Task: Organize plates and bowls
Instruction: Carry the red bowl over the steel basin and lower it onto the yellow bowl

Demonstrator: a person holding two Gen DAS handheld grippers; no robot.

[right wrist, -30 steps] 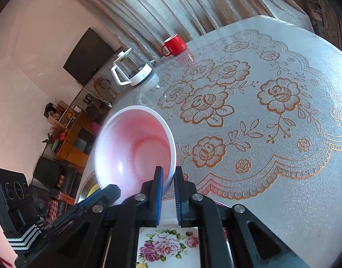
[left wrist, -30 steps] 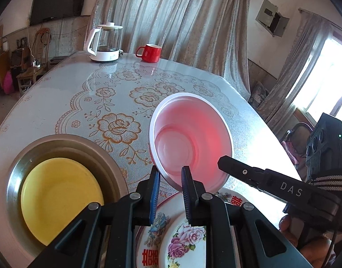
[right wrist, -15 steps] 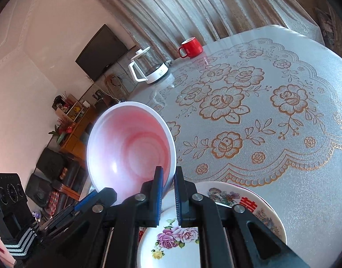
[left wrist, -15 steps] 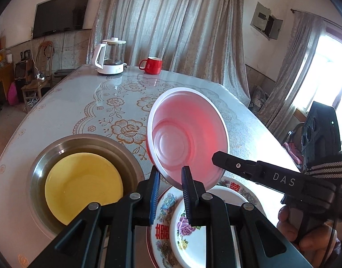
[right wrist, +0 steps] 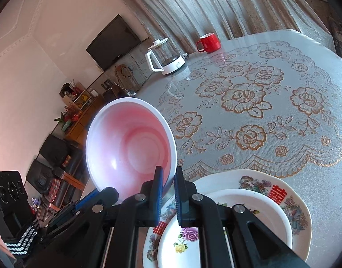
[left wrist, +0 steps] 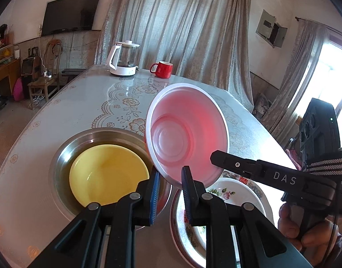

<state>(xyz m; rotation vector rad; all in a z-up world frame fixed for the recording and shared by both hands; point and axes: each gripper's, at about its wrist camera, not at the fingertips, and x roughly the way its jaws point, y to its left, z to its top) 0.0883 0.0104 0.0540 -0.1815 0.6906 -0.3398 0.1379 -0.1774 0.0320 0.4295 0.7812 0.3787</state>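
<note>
1. Table (left wrist: 66, 111) with rose-patterned cloth carries our dishes.
2. Round steel basin (left wrist: 66, 154), at 9 o'clock, holds a yellow bowl (left wrist: 108, 176).
3. Flowered white plates (right wrist: 256, 203) sit stacked at 5 o'clock.
4. Pink plastic bowl (left wrist: 186, 134) hangs tilted above them.
5. Our left gripper (left wrist: 169, 181) and right gripper (right wrist: 168, 181) both pinch its rim.

Glossy plastic bowl (left wrist: 186, 131); brushed metal basin (left wrist: 59, 172).

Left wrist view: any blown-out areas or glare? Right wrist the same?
Left wrist: the window at right is blown out to white, and the table shows a glossy reflection near the kettle. Right wrist: no clipped window; a soft sheen inside the pink bowl, strong fisheye bending at the edges.
</note>
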